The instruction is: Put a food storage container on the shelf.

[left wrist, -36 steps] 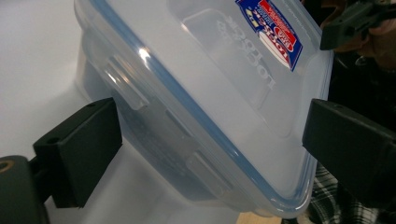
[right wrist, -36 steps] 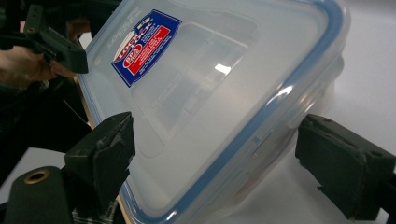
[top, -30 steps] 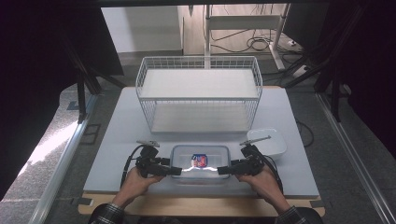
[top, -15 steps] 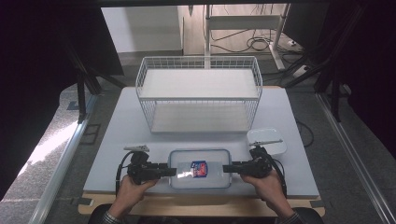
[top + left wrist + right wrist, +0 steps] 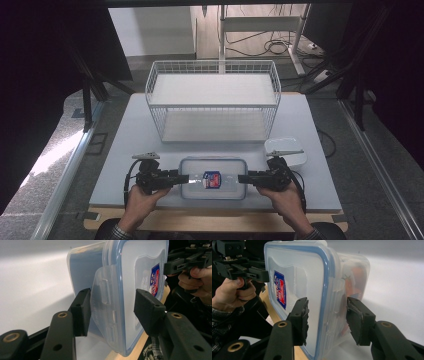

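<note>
A clear lidded box (image 5: 212,177) with a blue seal and a red-and-blue sticker sits lengthwise at the table's front, between my two grippers. My left gripper (image 5: 184,178) grips its left end. In the left gripper view the pads press the lid and base on either side of the clasp flap (image 5: 105,297), with the gripper (image 5: 113,310) shut on the box (image 5: 140,270). My right gripper (image 5: 242,178) grips the right end the same way (image 5: 329,317), on the box (image 5: 299,277). Both sets of jaws have just been closing on it. Something orange shows inside.
A white wire basket (image 5: 212,100) stands at the middle of the pale table top (image 5: 125,150), behind the box. A small white tub (image 5: 286,150) sits just beyond my right hand. The wooden front edge (image 5: 210,222) runs below my hands.
Both grippers' jaws have closed onto the ends of the box. The hands have straightened so the grippers point at each other, and the box has come slightly up off the table.
</note>
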{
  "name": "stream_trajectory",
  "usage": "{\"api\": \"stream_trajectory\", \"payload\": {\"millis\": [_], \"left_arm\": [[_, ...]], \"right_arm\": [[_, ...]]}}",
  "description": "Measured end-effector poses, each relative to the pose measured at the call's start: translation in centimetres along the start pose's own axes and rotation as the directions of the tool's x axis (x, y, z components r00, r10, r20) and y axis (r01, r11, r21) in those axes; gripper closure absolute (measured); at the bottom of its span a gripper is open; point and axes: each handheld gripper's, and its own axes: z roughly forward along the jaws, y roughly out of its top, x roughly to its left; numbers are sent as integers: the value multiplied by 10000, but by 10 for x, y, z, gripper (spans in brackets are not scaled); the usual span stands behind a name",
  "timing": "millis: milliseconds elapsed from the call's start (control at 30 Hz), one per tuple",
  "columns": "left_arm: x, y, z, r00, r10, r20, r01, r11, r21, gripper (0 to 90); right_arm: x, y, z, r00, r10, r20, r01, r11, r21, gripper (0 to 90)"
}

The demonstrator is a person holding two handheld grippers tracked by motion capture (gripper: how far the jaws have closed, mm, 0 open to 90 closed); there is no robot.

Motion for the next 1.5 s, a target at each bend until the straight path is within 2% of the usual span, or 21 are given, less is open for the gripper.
{"api": "stream_trajectory", "payload": {"millis": [333, 800, 1033, 1233, 1500], "left_arm": [[-7, 18, -11, 9984, 493, -278, -503, 9979, -401, 488], [-21, 60, -27, 9919, 1062, -696, -1119, 9901, -846, 485], [-26, 80, -33, 9915, 1069, -736, -1143, 9879, -1052, 485], [-31, 103, -43, 9892, 1155, -898, -1264, 9838, -1268, 485], [-36, 129, -52, 9878, 1248, -933, -1383, 9780, -1560, 486]], "right_arm": [[7, 21, -6, 9974, -715, -16, 713, 9961, -522, 535], [14, 58, -19, 9941, -1084, -68, 1072, 9889, -1029, 532], [20, 81, -27, 9928, -1200, -18, 1189, 9857, -1192, 532], [24, 101, -33, 9918, -1278, -33, 1260, 9820, -1410, 531], [33, 132, -43, 9881, -1536, 130, 1534, 9713, -1817, 528]]}}
